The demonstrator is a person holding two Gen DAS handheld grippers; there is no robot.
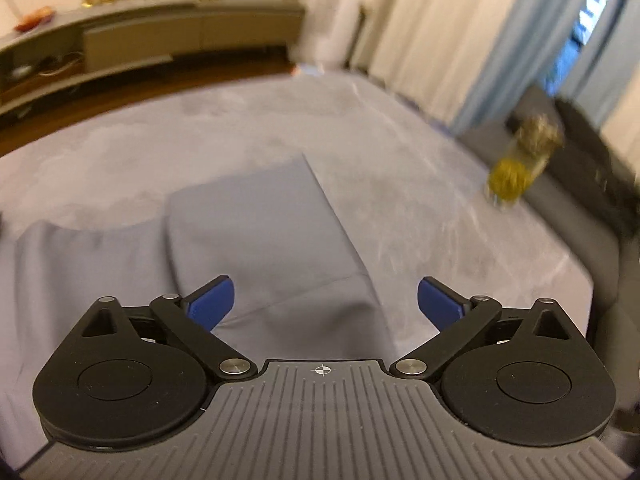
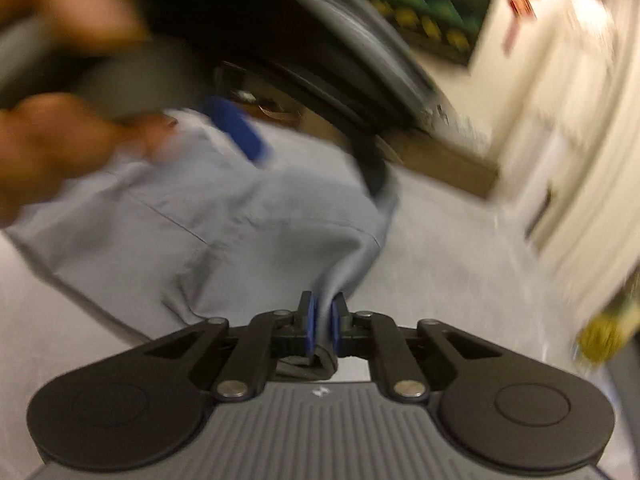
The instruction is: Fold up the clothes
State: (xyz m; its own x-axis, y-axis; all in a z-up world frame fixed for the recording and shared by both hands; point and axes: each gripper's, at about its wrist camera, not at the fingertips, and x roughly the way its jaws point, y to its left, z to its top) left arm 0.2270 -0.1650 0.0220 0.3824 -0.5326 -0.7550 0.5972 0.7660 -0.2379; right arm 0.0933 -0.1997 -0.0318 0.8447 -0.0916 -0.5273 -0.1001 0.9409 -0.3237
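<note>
Garment (image 1: pixel 256 240) lengthwise away; corner pinched.

Plain grey garment (image 1: pixel 260 240), blue pads (image 1: pixel 210 300)

Counts: two grippers, one garment, one bed cover

One grey-blue garment (image 1: pixel 264 236) lies ahead of the left gripper (image 1: pixel 326 300), whose two blue pads (image 1: pixel 210 304) stand wide with nothing between them. The right gripper (image 2: pixel 322 320) has its two pads pinched on a single corner of it. One person's hand (image 2: pixel 60 136) shows beyond. One yellow-green blurred object (image 1: pixel 520 160) sits far right on the one grey bed cover (image 1: pixel 440 200).
</note>
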